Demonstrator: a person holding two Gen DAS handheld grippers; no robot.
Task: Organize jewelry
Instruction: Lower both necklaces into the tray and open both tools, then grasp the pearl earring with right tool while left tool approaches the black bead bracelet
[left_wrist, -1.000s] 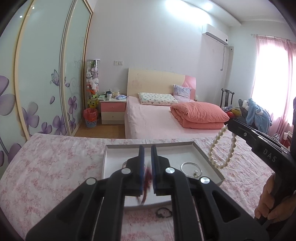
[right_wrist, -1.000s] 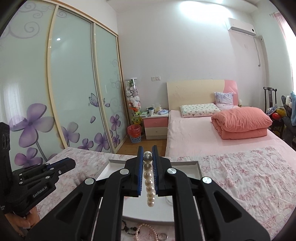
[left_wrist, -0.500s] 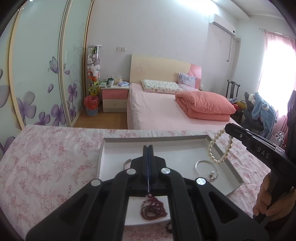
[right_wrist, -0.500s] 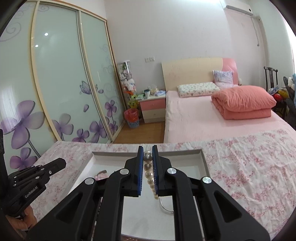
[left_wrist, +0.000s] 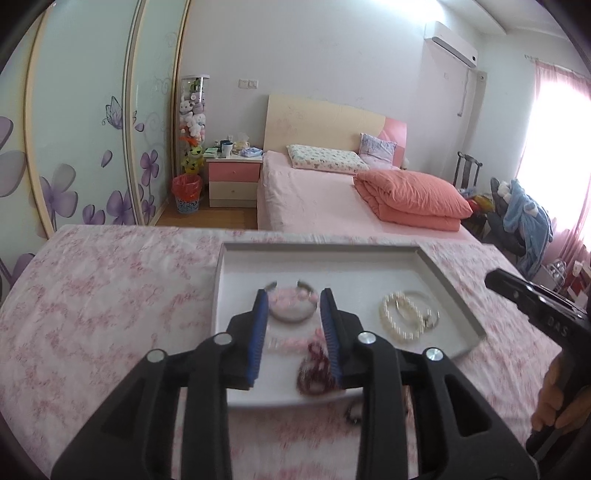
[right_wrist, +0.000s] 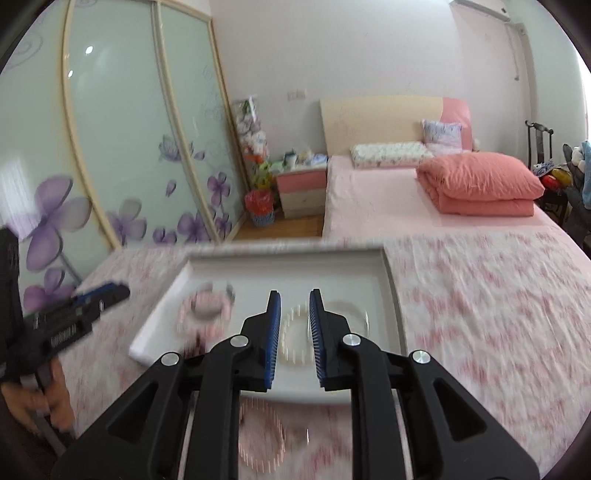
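Both claws hang over the white tray (left_wrist: 458, 295) on the floral-covered bench (left_wrist: 110, 314), jaws opening and empty: the left claw (left_wrist: 293, 332) above a dark red bead bracelet (left_wrist: 314, 373), the right claw (right_wrist: 294, 332) above a pearl bracelet (left_wrist: 400, 319). Releasing well likely means lifting straight up, clear of the strands.

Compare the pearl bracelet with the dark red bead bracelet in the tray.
The pearl bracelet is creamy white; the dark red bead bracelet is deep maroon. The pearl bracelet lies on the right of the white tray, overlapping a thin silver bangle; the dark red bead bracelet is bunched near the front edge, partly hidden by a finger of the left gripper. Both are beaded loops lying free in the tray.
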